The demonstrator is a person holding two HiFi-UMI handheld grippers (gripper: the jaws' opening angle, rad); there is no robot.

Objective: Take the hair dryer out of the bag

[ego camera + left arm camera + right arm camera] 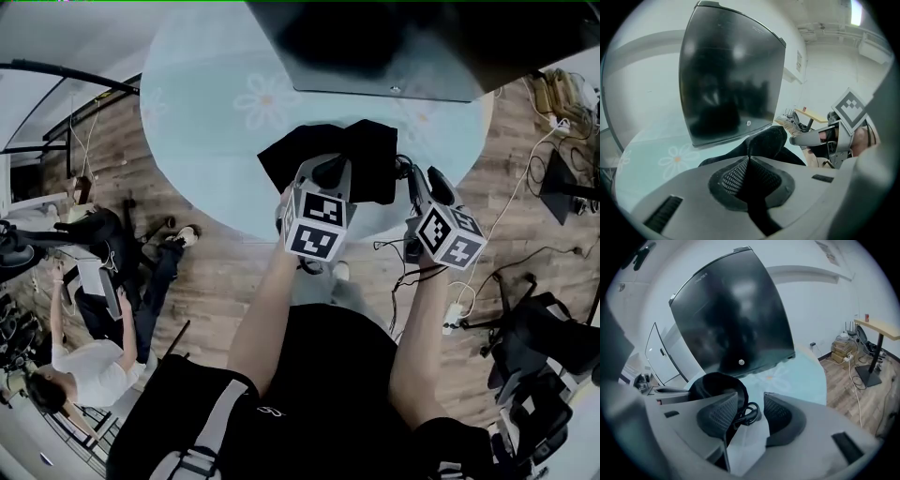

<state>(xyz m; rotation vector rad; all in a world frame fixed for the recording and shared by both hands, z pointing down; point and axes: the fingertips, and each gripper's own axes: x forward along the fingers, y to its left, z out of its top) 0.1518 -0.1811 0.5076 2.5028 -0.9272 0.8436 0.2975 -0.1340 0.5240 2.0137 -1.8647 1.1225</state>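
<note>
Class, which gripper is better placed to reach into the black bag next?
The right gripper: open jaws at the bag mouth, black cord between them. The left gripper is shut on the bag fabric.

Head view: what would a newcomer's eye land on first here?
A black bag lies by the near edge of a pale blue, daisy-printed round table, in front of a big dark screen. The left gripper is shut on the bag's cloth; the right gripper stands open around a coiled black cord.
</note>
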